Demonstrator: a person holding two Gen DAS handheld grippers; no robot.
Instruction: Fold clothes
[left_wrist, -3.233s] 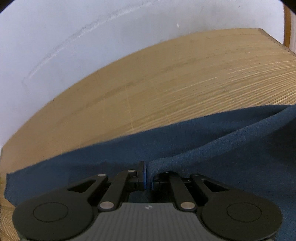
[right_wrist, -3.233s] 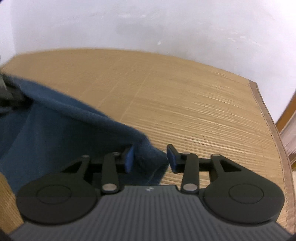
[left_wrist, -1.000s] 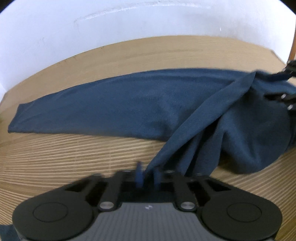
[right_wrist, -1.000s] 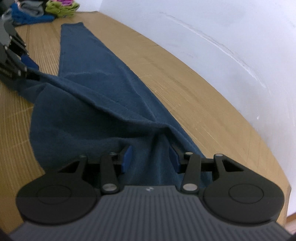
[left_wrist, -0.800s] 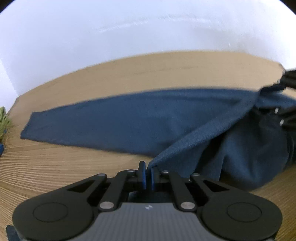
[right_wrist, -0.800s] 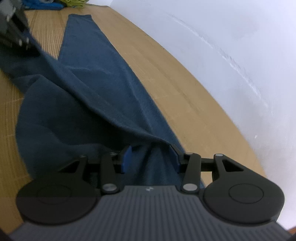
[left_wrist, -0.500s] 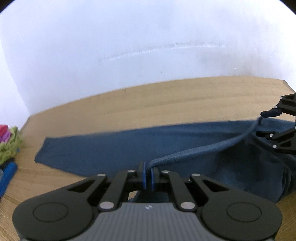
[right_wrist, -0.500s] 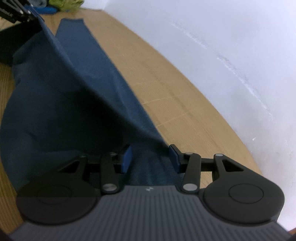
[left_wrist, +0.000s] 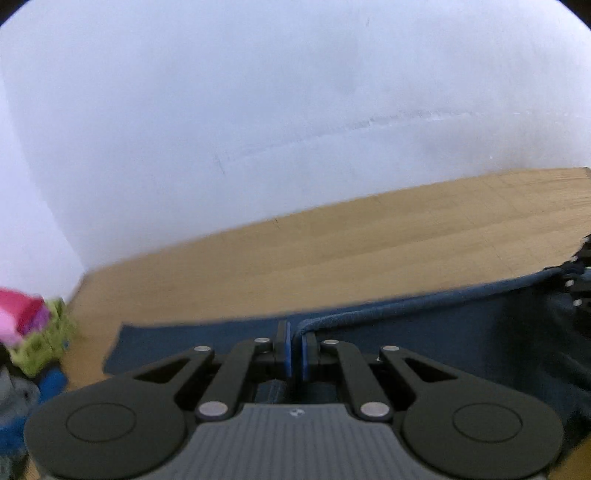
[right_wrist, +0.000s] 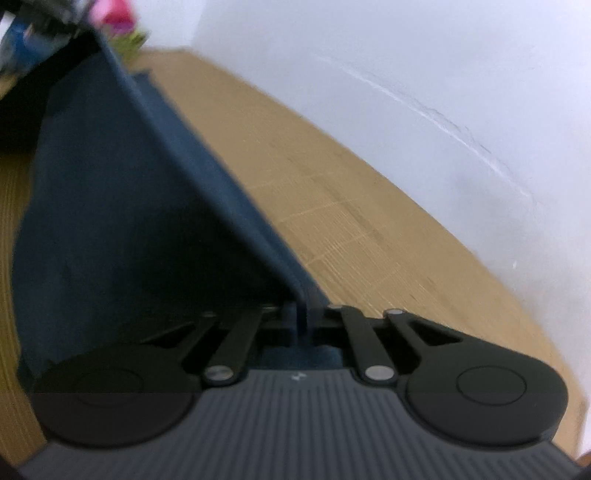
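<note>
The left gripper (left_wrist: 294, 345) jaws are clenching the hem of a dark blue cloth (left_wrist: 424, 332), and the right gripper (right_wrist: 303, 314) jaws, having just been closing, are pinching the same hem at its other end. The cloth is stretching taut between the two sets of jaws, hanging below them and trailing onto the wooden bench (left_wrist: 369, 251) ahead of them. A blurred pile of pink and green clothes (left_wrist: 33, 328) is lying to the far left of the left jaws, before a white wall (left_wrist: 258, 110).
</note>
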